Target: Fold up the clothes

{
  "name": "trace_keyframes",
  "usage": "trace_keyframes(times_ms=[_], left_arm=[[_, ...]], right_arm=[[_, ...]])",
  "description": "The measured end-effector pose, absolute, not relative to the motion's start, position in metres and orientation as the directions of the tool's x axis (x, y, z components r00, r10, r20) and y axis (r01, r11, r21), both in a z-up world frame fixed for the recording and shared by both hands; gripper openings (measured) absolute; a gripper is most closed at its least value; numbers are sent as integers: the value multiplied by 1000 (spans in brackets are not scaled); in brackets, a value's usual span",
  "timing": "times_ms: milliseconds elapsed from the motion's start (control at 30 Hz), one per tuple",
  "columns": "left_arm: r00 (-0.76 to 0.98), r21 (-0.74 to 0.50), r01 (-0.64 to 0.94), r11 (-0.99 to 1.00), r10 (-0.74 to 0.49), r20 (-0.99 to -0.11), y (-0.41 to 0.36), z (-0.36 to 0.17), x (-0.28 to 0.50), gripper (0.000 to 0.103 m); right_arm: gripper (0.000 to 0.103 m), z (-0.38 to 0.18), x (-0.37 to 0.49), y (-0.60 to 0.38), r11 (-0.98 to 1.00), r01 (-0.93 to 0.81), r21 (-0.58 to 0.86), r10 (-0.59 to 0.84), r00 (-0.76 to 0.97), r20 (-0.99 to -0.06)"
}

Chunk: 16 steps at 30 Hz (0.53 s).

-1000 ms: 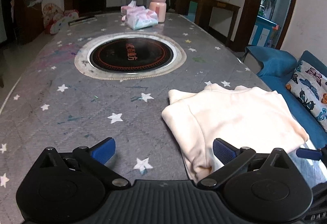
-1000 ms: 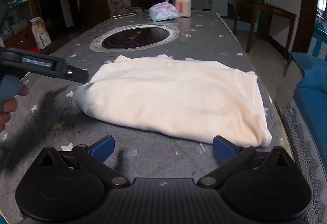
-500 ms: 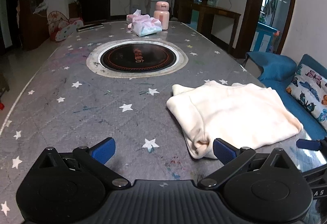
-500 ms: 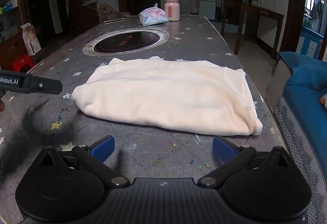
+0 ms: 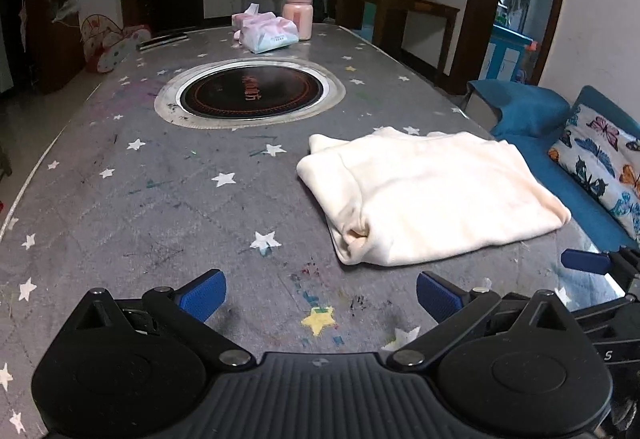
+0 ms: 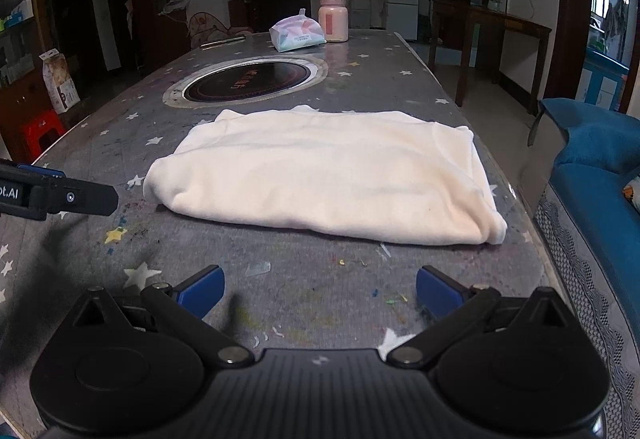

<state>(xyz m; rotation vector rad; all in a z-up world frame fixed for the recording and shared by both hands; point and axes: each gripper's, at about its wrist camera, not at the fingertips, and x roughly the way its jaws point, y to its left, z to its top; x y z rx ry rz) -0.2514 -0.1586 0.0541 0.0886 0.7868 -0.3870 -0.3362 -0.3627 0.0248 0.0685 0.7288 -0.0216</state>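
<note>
A cream garment (image 5: 432,195) lies folded into a flat rectangle on the grey star-patterned table (image 5: 160,199), near its right edge; it also shows in the right wrist view (image 6: 328,171). My left gripper (image 5: 320,297) is open and empty, hovering over bare table just short of the garment's near left corner. My right gripper (image 6: 318,293) is open and empty, a little back from the garment's near long edge. A finger of the left gripper (image 6: 76,197) shows at the left of the right wrist view.
A round black induction hob (image 5: 250,93) is set into the table's middle. A tissue pack (image 5: 270,35) and a pink bottle (image 5: 298,13) stand at the far end. A blue sofa (image 5: 560,143) with a butterfly cushion sits right of the table edge.
Both grippers have drawn back from the folded garment toward the near table edge, both open and empty. The garment has not moved.
</note>
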Motion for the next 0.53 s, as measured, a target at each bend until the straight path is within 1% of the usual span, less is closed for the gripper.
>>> trace_keyframes(times_ms=[200, 533], left_arm=[[633, -58, 386, 921, -310, -710, -164, 53, -258, 103], [627, -71, 429, 900, -354, -694, -174, 57, -268, 103]], right_arm=[[103, 26, -339, -362, 997, 45, 56, 3, 749, -662], [103, 28, -342, -361, 998, 46, 50, -3, 758, -653]])
